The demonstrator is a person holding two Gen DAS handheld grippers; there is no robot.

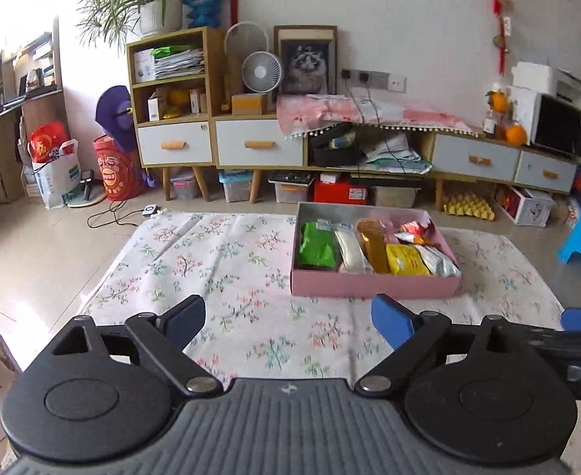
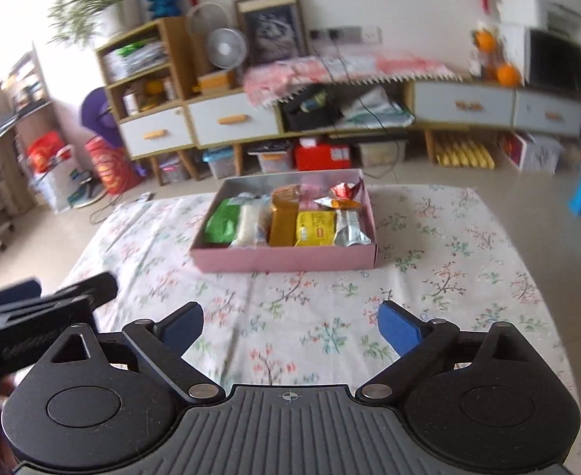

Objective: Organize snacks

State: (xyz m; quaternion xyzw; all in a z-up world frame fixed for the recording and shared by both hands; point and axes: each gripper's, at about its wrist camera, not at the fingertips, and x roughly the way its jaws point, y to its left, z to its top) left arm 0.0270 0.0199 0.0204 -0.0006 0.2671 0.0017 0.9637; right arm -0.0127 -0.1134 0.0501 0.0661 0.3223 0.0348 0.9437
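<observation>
Both claws, left (image 1: 290, 322) and right (image 2: 292, 326), gape empty; snack labels in the pink box (image 2: 286, 259) blur.

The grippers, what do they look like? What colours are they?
Both match: the left gripper and right gripper have a grey ribbed body with a small crosshair mark, two round black discs, black linkage arms with silver rivets, and blue pads on the jaws.

Black gripper (image 1: 288, 318), blue pads (image 1: 391, 320)
</observation>
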